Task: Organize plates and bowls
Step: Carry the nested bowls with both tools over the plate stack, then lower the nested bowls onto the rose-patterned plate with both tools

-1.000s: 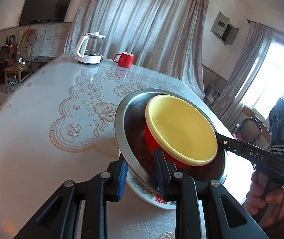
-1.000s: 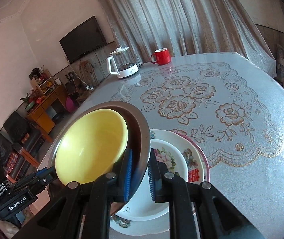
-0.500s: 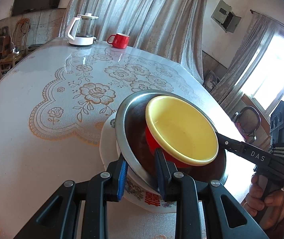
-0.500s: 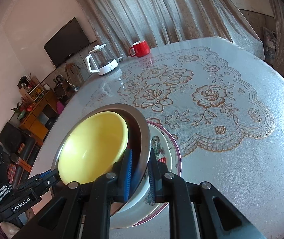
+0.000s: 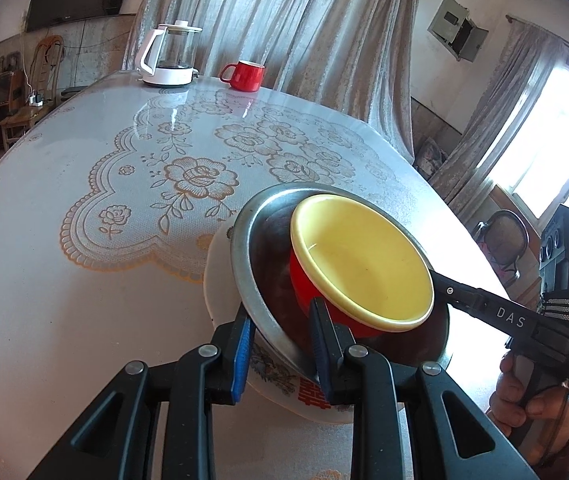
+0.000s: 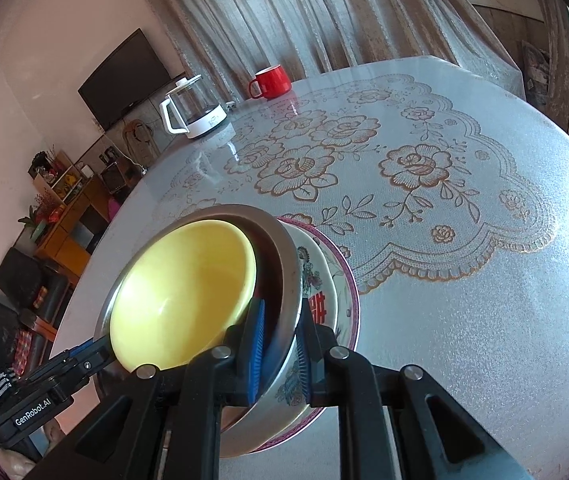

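Observation:
A steel bowl (image 5: 240,248) carries a red bowl with a yellow inside (image 5: 364,264). My left gripper (image 5: 282,340) is shut on the steel rim at the near side. From the opposite side, my right gripper (image 6: 280,344) is shut on the same rim (image 6: 284,252); it also shows in the left wrist view (image 5: 440,280). The yellow bowl (image 6: 180,296) leans toward the left gripper (image 6: 84,360). Right under the bowls lies a stack of flowered plates (image 6: 324,280), the bottom one pink-rimmed (image 6: 350,292). Whether the steel bowl touches the plates is hidden.
A glass kettle (image 5: 170,58) and a red mug (image 5: 246,75) stand at the far edge of the round table (image 5: 84,280), whose cloth has a lace flower pattern. Curtains hang behind it. A chair (image 5: 500,240) stands past the table's right edge.
Both grippers have come down with the bowls, which now hang just over the plate stack. The right gripper has rolled a little. Both grips are unchanged.

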A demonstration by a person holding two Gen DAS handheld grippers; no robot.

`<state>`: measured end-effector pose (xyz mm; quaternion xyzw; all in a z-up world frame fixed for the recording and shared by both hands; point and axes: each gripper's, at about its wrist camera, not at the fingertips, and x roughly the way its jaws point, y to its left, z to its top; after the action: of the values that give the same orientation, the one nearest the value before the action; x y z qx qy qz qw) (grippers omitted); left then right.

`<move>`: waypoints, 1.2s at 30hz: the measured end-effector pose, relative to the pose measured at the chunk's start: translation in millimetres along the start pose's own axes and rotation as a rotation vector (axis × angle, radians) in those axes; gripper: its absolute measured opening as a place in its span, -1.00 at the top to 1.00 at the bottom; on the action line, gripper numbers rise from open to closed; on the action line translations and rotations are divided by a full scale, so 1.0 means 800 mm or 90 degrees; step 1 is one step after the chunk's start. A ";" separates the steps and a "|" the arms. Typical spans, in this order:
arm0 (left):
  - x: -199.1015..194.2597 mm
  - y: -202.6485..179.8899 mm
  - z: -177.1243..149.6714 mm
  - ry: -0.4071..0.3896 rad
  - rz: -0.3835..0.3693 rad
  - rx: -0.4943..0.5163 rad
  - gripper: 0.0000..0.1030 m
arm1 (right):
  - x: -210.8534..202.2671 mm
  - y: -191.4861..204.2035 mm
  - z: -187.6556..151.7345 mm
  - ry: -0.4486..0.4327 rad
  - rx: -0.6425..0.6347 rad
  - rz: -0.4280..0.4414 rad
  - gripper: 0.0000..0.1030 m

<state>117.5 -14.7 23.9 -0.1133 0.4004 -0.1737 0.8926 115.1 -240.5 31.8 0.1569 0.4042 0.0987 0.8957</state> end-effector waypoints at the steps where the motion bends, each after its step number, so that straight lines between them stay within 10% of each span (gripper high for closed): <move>1: 0.000 0.001 0.000 -0.001 -0.001 -0.003 0.47 | 0.000 0.001 0.001 -0.001 -0.001 0.000 0.72; 36: -0.019 -0.013 -0.015 -0.058 0.053 0.032 0.39 | -0.009 0.009 -0.016 -0.012 0.002 -0.004 0.62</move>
<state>96.6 -18.5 29.6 -0.0819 0.3594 -0.1409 0.9188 100.4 -233.5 31.5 0.1584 0.3965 0.0940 0.8994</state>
